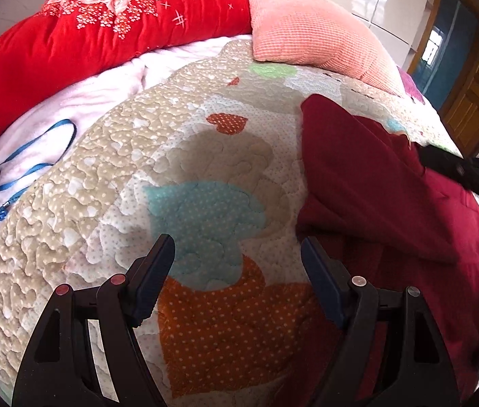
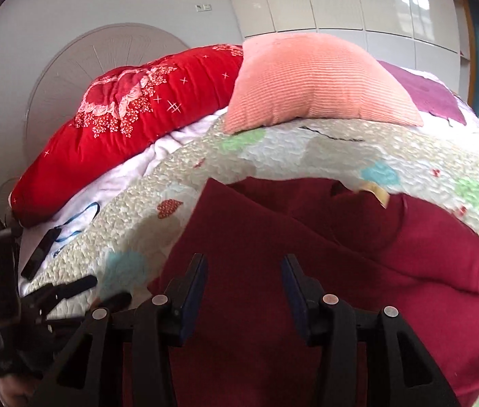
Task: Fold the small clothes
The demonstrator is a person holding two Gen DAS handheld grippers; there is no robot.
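Observation:
A dark red garment (image 1: pixel 368 183) lies partly folded on the patchwork quilt (image 1: pixel 185 156), at the right of the left wrist view. My left gripper (image 1: pixel 237 247) is open and empty, above the quilt just left of the garment's edge. In the right wrist view the same garment (image 2: pixel 273 237) fills the lower middle. My right gripper (image 2: pixel 244 264) is open and empty, hovering over the garment. The left gripper (image 2: pixel 79 291) shows at the lower left there, and the right gripper's body shows at the right edge of the left wrist view.
A red floral duvet (image 2: pixel 130 115) and a pink pillow (image 2: pixel 314 81) lie at the head of the bed. A blue lanyard (image 1: pixel 32 162) and a black phone (image 2: pixel 37 254) rest on the white sheet at left. Wardrobe doors stand behind.

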